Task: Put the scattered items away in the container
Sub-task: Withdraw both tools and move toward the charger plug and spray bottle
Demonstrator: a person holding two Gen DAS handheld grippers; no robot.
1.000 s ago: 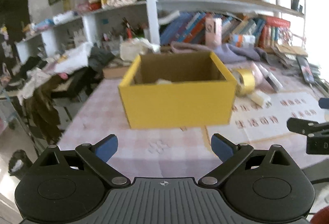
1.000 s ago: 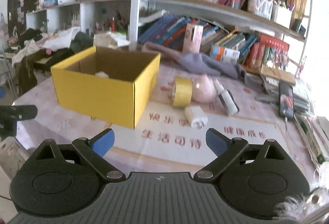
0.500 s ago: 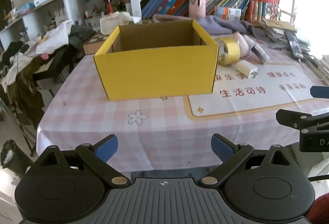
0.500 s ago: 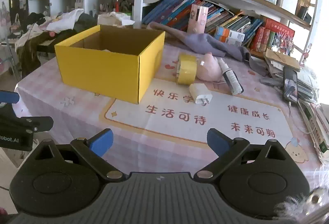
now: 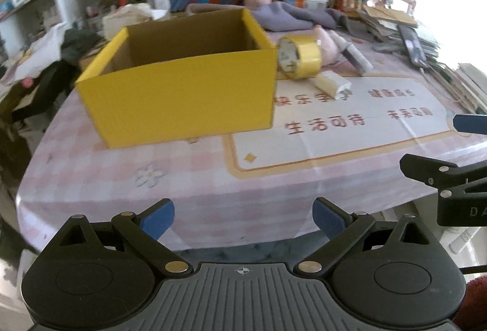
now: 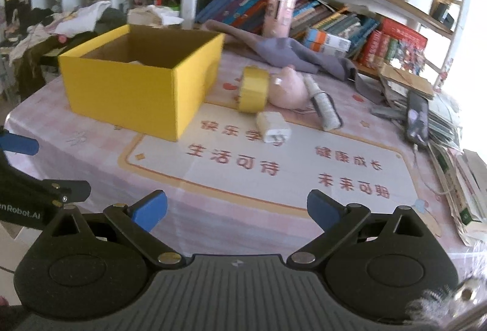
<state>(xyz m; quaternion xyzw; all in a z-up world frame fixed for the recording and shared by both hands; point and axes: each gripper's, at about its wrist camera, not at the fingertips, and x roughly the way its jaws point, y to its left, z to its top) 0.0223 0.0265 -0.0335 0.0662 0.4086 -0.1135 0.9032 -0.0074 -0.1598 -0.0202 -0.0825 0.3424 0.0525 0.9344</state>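
I have both tools hanging off the near edge of the table (image 5: 188, 179), which wears a pink checked cloth with a cream mat printed in red characters. My left hand-held gripper (image 5: 243, 217) has its blue fingers spread wide with nothing between them, and my right hand-held gripper (image 6: 237, 210) is spread just as wide and also empty; each one shows at the edge of the other's view. The yellow cardboard box (image 5: 182, 90) sits open-topped on the left part of the table, and from the right wrist view I can make out something pale lying inside it, though I cannot tell what it is. The scattered things lie in a cluster just right of the box: a roll of yellow tape (image 6: 254, 89) standing on its edge, near the box's right wall; a pink rounded soft item (image 6: 287, 89) touching the tape on its far right side; a white charger plug (image 6: 273, 127) lying flat on the mat just nearer than the tape; and a grey-white tube (image 6: 322, 106) lying on its side right of the pink item. Behind them a grey cloth (image 6: 283, 52) is draped along the far side of the table, before a bookshelf (image 6: 334, 17) crowded with books. A dark phone (image 6: 417, 118) rests on a stack of papers at the right edge.
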